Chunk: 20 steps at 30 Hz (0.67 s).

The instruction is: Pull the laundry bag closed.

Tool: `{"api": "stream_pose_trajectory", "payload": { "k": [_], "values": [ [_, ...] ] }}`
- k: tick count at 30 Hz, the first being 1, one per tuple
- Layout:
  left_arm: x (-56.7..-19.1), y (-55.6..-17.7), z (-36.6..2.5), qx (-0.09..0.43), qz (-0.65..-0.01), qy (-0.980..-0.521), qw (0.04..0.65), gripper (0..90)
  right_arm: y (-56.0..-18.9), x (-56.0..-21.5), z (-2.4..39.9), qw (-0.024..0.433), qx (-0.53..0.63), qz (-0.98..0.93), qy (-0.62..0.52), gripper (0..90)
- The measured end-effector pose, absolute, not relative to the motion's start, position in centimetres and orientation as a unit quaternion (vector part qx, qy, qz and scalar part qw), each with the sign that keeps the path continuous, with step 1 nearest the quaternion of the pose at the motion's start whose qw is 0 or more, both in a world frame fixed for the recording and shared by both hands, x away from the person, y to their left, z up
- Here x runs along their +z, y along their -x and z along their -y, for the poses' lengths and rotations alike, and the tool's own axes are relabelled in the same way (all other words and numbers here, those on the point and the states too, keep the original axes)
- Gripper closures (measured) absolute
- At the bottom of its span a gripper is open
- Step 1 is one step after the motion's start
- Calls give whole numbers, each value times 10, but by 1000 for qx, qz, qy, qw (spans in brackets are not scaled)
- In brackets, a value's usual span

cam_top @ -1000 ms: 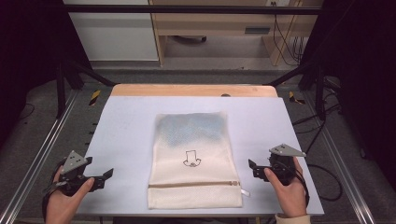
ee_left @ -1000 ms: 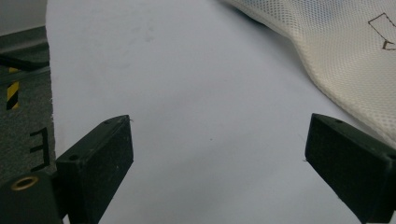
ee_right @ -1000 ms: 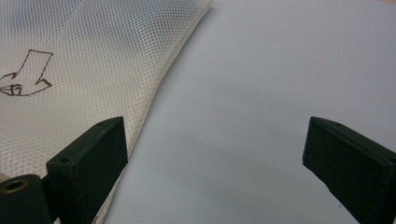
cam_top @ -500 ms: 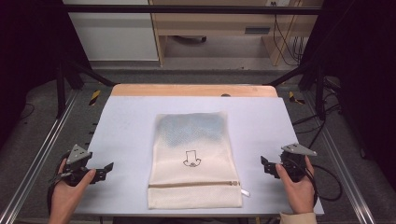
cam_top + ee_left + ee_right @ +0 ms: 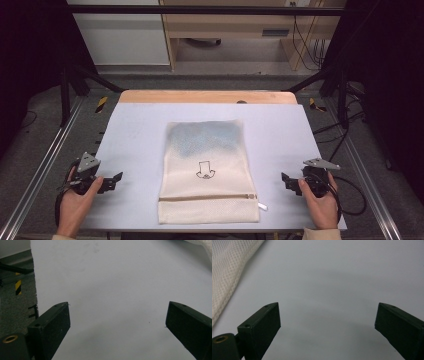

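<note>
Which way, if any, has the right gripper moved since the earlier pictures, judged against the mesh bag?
Yes. The right gripper has drawn away from the mesh bag, outward toward the table's right edge.

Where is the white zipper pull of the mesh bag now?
In the high view, the zipper pull lies on the table at the near right corner of the mesh bag, between the bag and the right gripper.

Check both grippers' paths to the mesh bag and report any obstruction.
Nothing visible blocks either path. Bare table lies between the left gripper and the mesh bag, and between the right gripper and the bag.
</note>
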<state>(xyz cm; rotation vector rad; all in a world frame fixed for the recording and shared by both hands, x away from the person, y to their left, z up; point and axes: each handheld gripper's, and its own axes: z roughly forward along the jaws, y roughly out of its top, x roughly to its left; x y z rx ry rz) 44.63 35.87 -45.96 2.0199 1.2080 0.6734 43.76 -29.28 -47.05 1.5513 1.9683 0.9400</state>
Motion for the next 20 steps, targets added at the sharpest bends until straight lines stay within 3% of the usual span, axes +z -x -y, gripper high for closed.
{"api": "stream_pose_trajectory", "payload": {
  "k": [20],
  "values": [
    [-474,-447,-336,262,-436,-781,362,52,-434,-482,278,266,345,-734,-521,79]
  ]
}}
